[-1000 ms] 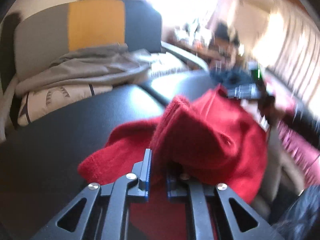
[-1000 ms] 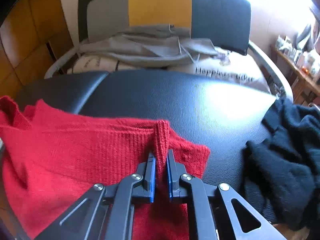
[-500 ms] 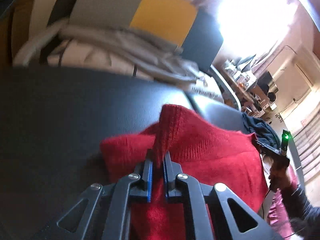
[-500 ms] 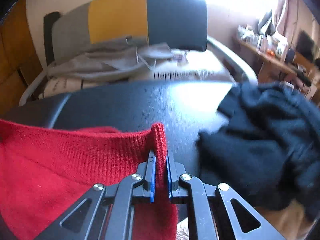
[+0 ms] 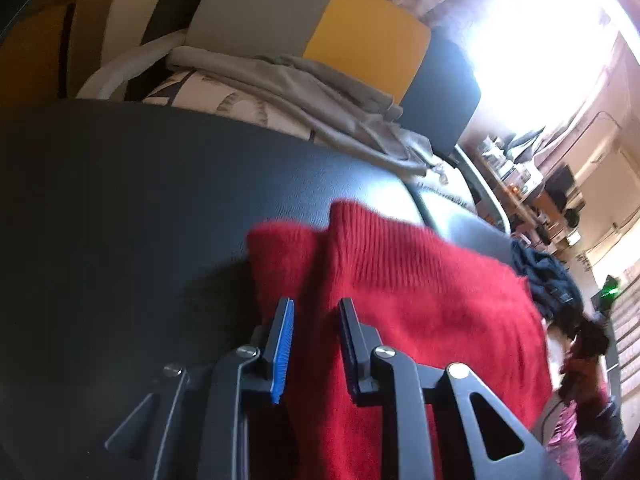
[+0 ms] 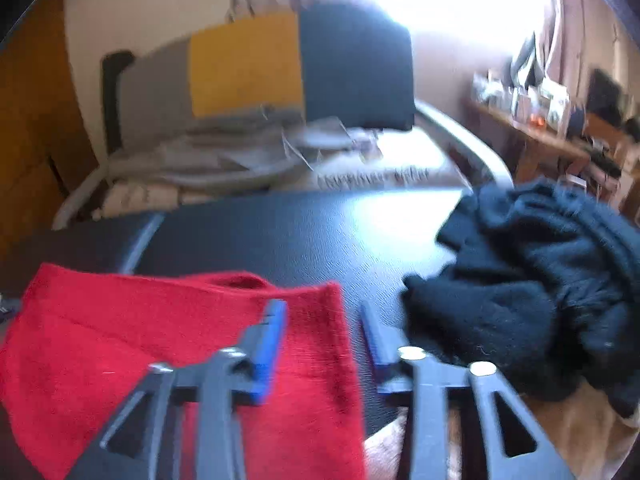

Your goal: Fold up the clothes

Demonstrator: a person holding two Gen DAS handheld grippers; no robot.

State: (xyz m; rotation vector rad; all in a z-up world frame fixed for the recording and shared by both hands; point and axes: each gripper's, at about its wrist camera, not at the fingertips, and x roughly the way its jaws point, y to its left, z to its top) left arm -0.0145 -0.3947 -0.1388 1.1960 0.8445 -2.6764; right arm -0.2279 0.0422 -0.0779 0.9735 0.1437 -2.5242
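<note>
While both grippers hang over the black table, each view gives these points.

Left wrist view
- Left gripper (image 5: pixel 314 334): its jaws have just been opening; they stand a little apart, and the pads no longer press on the cloth.
- Red sweater (image 5: pixel 420 304): it lies on the black table (image 5: pixel 140 208), with one upright fold rising straight ahead of the gap between the fingers.
- Key relation: the fold runs away from the fingers along their own line, and the bulk of the sweater spreads off to the right in this view.
- Beyond: a grey garment (image 5: pixel 320 100) is draped over a chair behind the table, and a dark garment (image 5: pixel 548 280) lies past the sweater's far edge.

Right wrist view
- Right gripper (image 6: pixel 324 328): its jaws have just been opening; they stand wide, with the sweater's edge between them but touching neither pad.
- Red sweater (image 6: pixel 160 340): it lies flat on the table (image 6: pixel 300 232), its corner just inside the blue-edged finger, and its long side stretches leftward in this view.
- Dark garment (image 6: pixel 540 280): a crumpled heap just beside the other finger, apart from the sweater.
- Judgement: a fold looks just laid down and released. Each hand is nearest its own end of the sweater, so the next grip probably starts from those ends.
</note>
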